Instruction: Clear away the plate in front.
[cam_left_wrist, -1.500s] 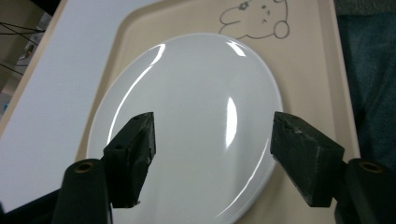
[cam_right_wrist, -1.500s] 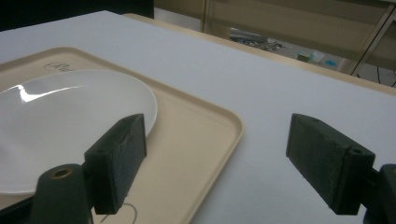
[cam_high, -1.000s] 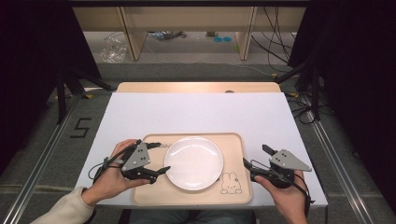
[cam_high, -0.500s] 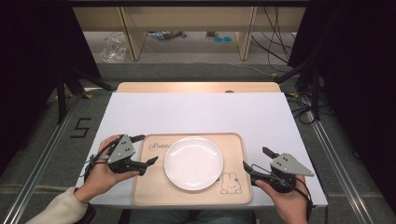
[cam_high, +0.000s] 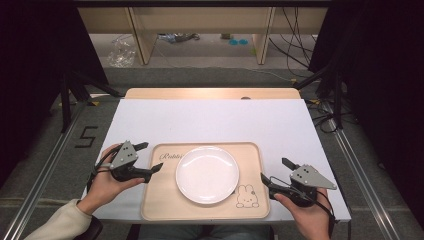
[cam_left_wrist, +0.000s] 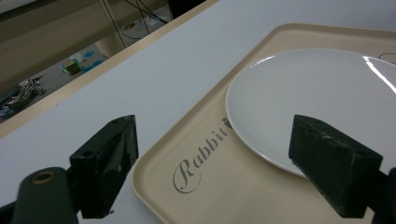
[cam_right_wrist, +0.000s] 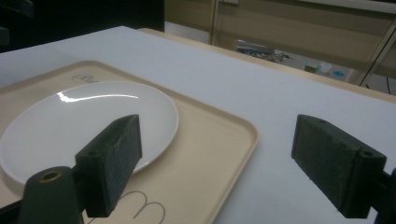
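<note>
A person is working at a white table (cam_high: 220, 120) with 2 hand-held grippers, 1 on either side of a beige tray (cam_high: 155, 205) that is lying near the table's front edge. A round white plate (cam_high: 207, 174) is sitting flat in the middle of the tray, empty and glossy, with light glinting off its rim in both gripper views.

The left gripper (cam_high: 150, 159) is hovering just beside the tray's left edge, its jaws spread wide and gripping nothing. One jaw is reaching over the tray's left rim towards the plate, while the other is pointing out over the bare table. In the left gripper view, the tray's corner and the printed word "Rabbit" (cam_left_wrist: 201, 158) are lying between the 2 black jaws, and the plate (cam_left_wrist: 322, 98) is sitting just past the right-hand jaw.

The right gripper (cam_high: 275, 170) is sitting just off the tray's right edge, likewise released with jaws well apart and nothing between them. In the right gripper view, the tray's rim (cam_right_wrist: 243, 140) is running between the jaws, with the plate (cam_right_wrist: 84, 126) lying behind the left-hand one.

A rabbit drawing (cam_high: 245, 196) is showing on the tray's front right corner, near the right gripper.
</note>
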